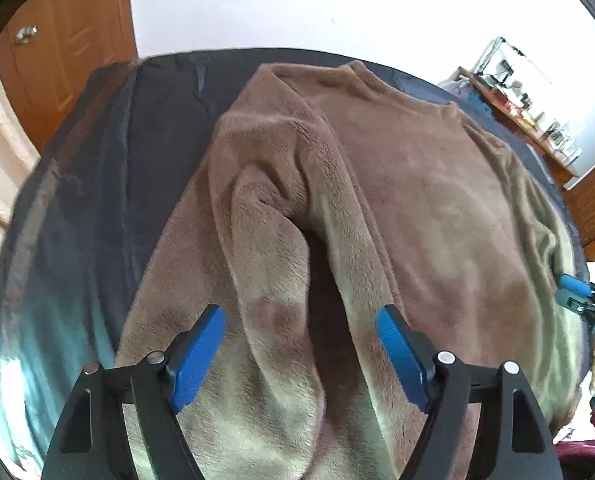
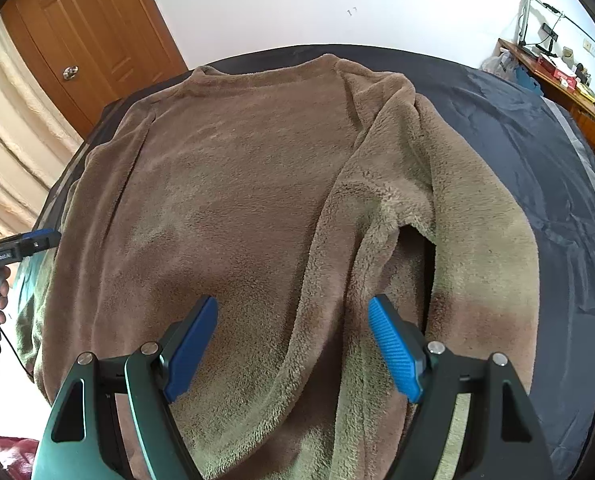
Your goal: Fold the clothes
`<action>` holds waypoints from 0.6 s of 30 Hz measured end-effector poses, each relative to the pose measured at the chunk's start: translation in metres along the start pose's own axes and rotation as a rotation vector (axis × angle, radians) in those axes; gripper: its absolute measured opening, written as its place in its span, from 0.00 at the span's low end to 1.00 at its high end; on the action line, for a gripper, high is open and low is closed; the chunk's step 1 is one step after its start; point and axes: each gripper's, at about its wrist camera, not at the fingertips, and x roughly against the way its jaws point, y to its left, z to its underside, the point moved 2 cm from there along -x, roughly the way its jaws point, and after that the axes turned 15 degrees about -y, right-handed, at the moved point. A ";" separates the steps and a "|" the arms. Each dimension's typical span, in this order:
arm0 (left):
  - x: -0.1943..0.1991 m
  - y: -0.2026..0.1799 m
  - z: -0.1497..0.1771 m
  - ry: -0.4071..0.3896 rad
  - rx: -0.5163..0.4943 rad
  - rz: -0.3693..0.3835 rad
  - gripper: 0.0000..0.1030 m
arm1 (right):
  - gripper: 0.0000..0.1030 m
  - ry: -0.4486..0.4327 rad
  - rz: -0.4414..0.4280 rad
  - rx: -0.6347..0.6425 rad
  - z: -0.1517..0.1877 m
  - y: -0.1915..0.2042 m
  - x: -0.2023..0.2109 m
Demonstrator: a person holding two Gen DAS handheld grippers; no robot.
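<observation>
Sweater (image 2: 241, 184) spread flat on dark bedsheet (image 2: 517, 128), neck far, hem near, so sides can fold inward. Both sleeves (image 1: 269, 216) already laid down over body, narrowing the shape. Thick brown fleece, plush, soft ridges. Left gripper (image 1: 301, 356) and right gripper (image 2: 293, 344) gaping wide above lower body, gripping nothing, apparently poised for hem.

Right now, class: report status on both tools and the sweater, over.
Left tool open, holding nothing. Right tool open, holding nothing. Brown sweater flat on dark bed cover, both sleeves folded inward. Nothing in the way.
</observation>
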 end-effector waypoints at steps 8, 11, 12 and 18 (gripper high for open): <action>-0.012 0.008 0.001 0.000 -0.065 -0.129 0.78 | 0.79 0.001 -0.008 0.002 0.000 0.000 -0.001; -0.024 0.004 0.007 0.038 -0.093 -0.145 0.68 | 0.79 0.000 -0.003 0.007 0.000 0.000 -0.002; -0.027 0.003 0.007 0.042 -0.106 -0.157 0.64 | 0.79 0.000 -0.001 0.010 0.000 0.001 -0.003; -0.045 0.033 -0.010 0.032 -0.041 -0.328 0.32 | 0.79 0.004 0.018 0.030 0.000 0.003 -0.009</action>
